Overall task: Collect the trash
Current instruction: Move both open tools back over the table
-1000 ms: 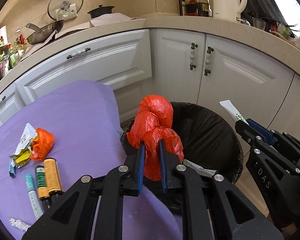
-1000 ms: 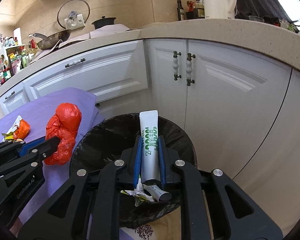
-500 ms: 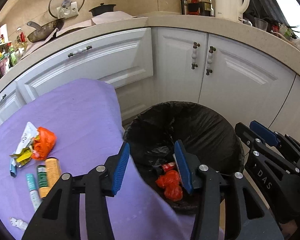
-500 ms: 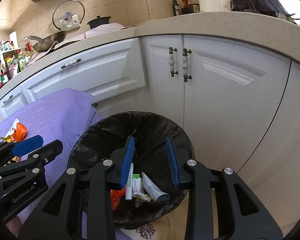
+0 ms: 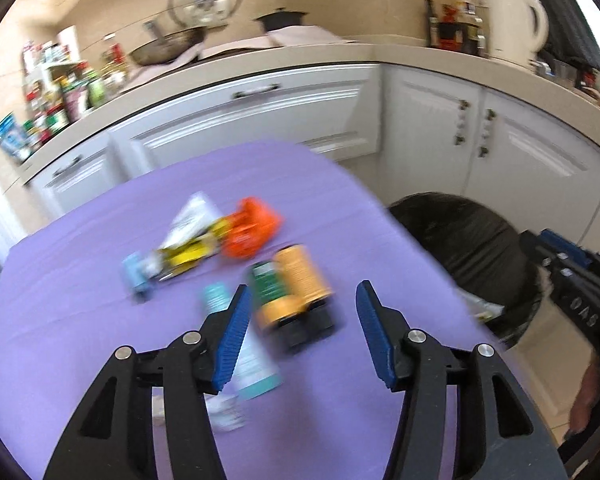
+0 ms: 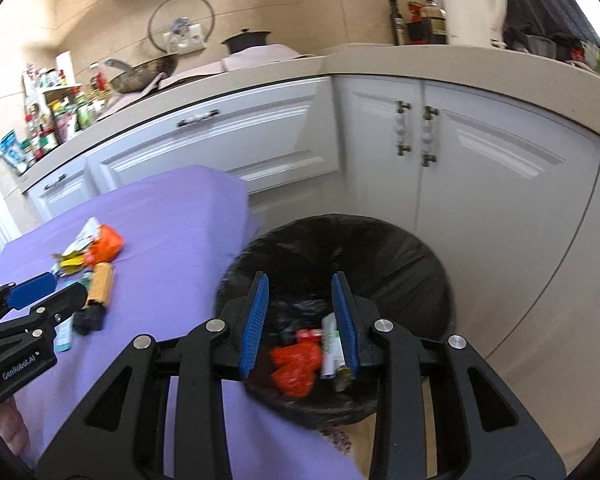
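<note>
**Both claws emptied, left swung back over the trash pile**

Swung away from the bin: left claw [image 5: 300, 320] now over the purple surface [image 5: 80, 280], a second ago clamped on the red bag above the bin. Jaws opening, nothing between them; pads clear of everything. Below and between the fingers, blurred: green tube and orange tube [image 5: 300, 276] side by side with black caps toward the camera, teal-and-white tube [image 5: 252, 360] just left of them, partly behind the left finger. Farther back: orange wrapper [image 5: 252, 232] touching a white-and-yellow wrapper [image 5: 188, 232], small light-blue item [image 5: 136, 276] at the left end of that heap.

Red bag [image 6: 296, 364] now lying down inside the black-lined bin [image 6: 420, 264], no longer held. White tube with green print [image 6: 329, 344], held upright in the right claw a second ago, now also in the bin, beside the red bag.

Right claw [image 6: 300, 320] hovering over the bin mouth, pulled back a little toward the surface edge, jaws parted, empty, gap unchanged from half a second ago. Bin contents visible through the gap.

Left claw visible at lower left of the right wrist view, above the tubes. Right claw at right edge of the left wrist view, next to the bin. Bin on the floor against white cabinets [image 6: 480, 184], just beside the surface edge.
</note>
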A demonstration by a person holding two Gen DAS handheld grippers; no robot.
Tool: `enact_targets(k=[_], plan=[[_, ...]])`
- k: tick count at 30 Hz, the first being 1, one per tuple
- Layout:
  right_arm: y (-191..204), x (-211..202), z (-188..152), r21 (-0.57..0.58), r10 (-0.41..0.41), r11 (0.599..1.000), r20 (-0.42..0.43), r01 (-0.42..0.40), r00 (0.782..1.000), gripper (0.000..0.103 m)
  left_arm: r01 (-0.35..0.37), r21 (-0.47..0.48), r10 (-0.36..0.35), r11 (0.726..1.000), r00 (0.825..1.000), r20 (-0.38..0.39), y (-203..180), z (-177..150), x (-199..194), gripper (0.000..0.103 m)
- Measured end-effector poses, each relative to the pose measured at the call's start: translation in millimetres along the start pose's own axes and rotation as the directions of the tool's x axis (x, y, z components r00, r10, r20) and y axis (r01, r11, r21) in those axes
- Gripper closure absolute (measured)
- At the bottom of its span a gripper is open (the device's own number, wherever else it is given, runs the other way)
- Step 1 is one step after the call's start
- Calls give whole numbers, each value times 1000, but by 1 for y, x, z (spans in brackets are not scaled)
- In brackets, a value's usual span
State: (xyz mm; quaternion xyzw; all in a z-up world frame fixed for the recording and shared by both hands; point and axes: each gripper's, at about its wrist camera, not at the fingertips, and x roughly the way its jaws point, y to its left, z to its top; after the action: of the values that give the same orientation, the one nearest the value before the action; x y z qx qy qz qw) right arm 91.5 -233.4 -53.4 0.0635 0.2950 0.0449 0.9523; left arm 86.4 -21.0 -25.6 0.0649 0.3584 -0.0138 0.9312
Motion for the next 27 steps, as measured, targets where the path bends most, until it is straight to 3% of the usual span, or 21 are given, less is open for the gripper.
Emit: enact_targets(k=[12, 21, 27], plan=[[95, -13, -10, -131, 122, 984, -19, -123, 992, 71, -148, -142, 144, 979, 989, -39, 102, -41, -18, 49], [162, -16, -19, -238, 205, 948, -59, -213, 977, 71, -201, -224, 192, 954, 979, -60, 154, -62, -25, 49], [182, -18, -29, -273, 216, 934, -79, -230, 973, 71, -211, -252, 200, 944, 977, -72, 170, -72, -27, 48]])
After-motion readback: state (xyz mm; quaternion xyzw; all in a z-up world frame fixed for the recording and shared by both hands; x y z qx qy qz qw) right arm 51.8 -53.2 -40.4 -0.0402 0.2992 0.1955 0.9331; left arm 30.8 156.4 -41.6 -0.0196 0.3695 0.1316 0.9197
